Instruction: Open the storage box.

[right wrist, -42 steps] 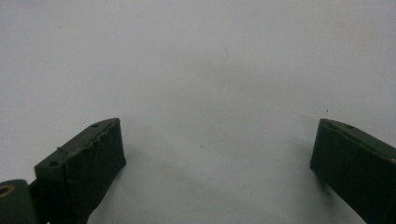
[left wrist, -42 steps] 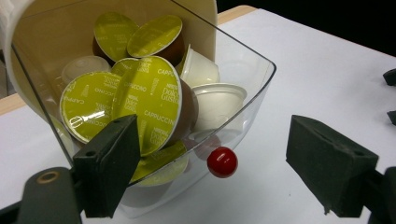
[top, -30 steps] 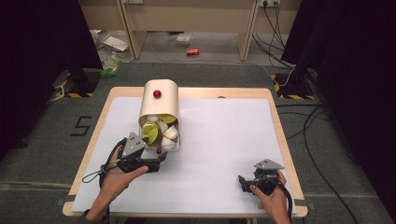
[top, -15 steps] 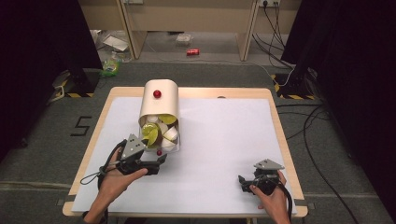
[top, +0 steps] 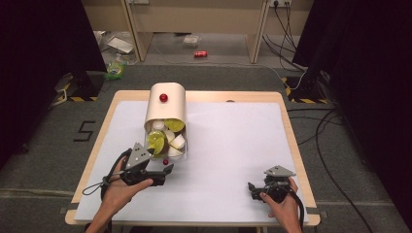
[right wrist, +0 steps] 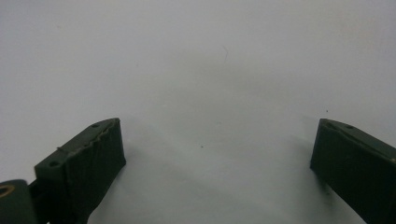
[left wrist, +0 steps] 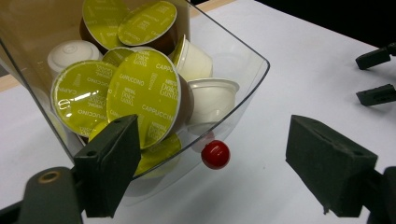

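A cream box (top: 167, 109) with a red knob (top: 163, 97) lies on the white table (top: 228, 141). From its near end a clear drawer (left wrist: 245, 70) sticks out, holding several coffee capsules: green-lidded ones (left wrist: 142, 95) and white ones (left wrist: 212, 95). A small red knob (left wrist: 215, 154) sits on the drawer's front. My left gripper (left wrist: 219, 175) is open just before that front, its jaws wide on either side of the red knob and not touching it. My right gripper (right wrist: 217, 163) is open over bare table near the front right (top: 252, 188), with nothing between its jaws.
The right gripper's two black jaw tips (left wrist: 376, 74) appear far off in the left gripper view. The table's wooden edge (top: 291, 141) frames the white sheet. Beyond the table, on the floor, lie a red can (top: 200, 54), cables (top: 320, 131) and litter.
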Tool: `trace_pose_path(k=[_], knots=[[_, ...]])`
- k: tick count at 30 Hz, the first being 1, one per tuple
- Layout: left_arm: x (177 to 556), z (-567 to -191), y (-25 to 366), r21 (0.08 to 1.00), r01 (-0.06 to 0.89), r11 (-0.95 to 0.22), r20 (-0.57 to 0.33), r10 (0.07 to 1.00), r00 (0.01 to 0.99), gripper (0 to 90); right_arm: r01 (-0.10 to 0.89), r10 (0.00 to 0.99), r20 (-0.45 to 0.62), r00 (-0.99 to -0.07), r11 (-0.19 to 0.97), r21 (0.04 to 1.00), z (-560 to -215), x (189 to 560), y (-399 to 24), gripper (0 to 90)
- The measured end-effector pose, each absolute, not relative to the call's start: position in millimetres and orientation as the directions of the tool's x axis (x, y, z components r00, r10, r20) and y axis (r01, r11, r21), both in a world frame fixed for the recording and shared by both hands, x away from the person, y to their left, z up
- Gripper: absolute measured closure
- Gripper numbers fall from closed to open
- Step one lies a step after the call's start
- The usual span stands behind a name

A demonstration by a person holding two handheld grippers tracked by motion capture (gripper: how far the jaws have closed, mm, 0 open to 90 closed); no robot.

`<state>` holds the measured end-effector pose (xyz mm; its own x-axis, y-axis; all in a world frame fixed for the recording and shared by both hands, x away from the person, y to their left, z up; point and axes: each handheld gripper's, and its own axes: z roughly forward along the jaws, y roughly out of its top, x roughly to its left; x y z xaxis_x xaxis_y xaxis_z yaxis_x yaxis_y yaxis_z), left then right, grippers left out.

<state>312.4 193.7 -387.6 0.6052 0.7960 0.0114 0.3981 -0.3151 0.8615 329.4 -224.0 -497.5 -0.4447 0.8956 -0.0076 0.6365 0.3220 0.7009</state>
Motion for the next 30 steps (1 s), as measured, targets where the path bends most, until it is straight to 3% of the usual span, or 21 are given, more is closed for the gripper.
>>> trace_pose_path(k=[30], knots=[[327.5,-373.6,204.2,0.884,0.390,-0.256,-0.003,0.833,0.554,18.6,0.635,0.895,-0.008,-0.446,0.323,0.701,-497.5,329.5,-224.1,3.1]])
